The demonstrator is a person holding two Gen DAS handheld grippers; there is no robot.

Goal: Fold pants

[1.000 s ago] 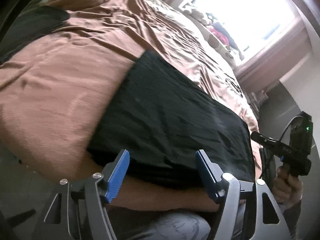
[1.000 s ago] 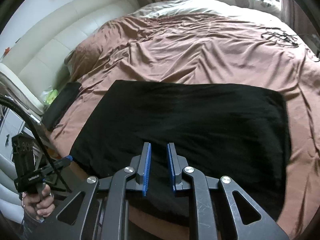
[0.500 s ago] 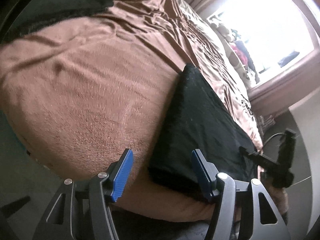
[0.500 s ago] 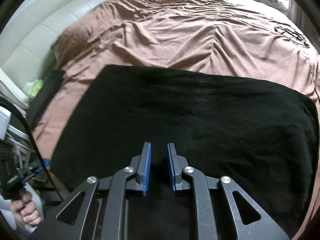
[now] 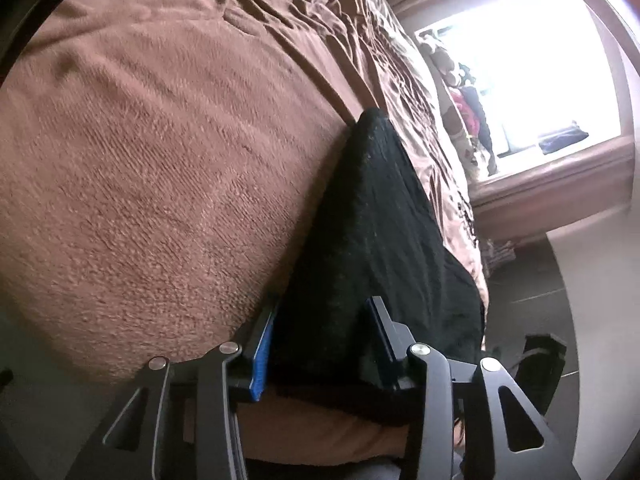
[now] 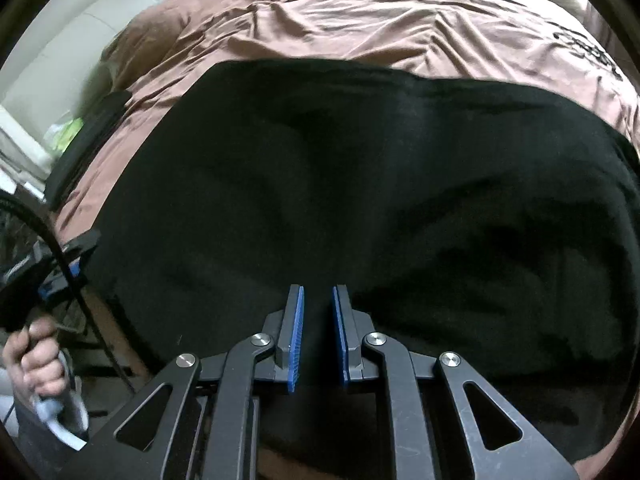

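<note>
Grasping step: black pants (image 6: 360, 184) flat on brown bed (image 5: 152, 168). Left gripper (image 5: 320, 340) jaws closing around near corner; right gripper (image 6: 318, 336) jaws narrowly apart, unclamped. Next: pinch, lift toward twelve o'clock.

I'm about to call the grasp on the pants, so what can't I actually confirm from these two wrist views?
- Left wrist view: whether the left gripper, closing around the black pants corner, has pad contact; dark cloth hides it.
- Right wrist view: whether cloth sits between the right gripper fingers; black on black.
- Pants' near edge: hidden behind both grippers.
- Dark item beside the bed: unidentifiable.
</note>
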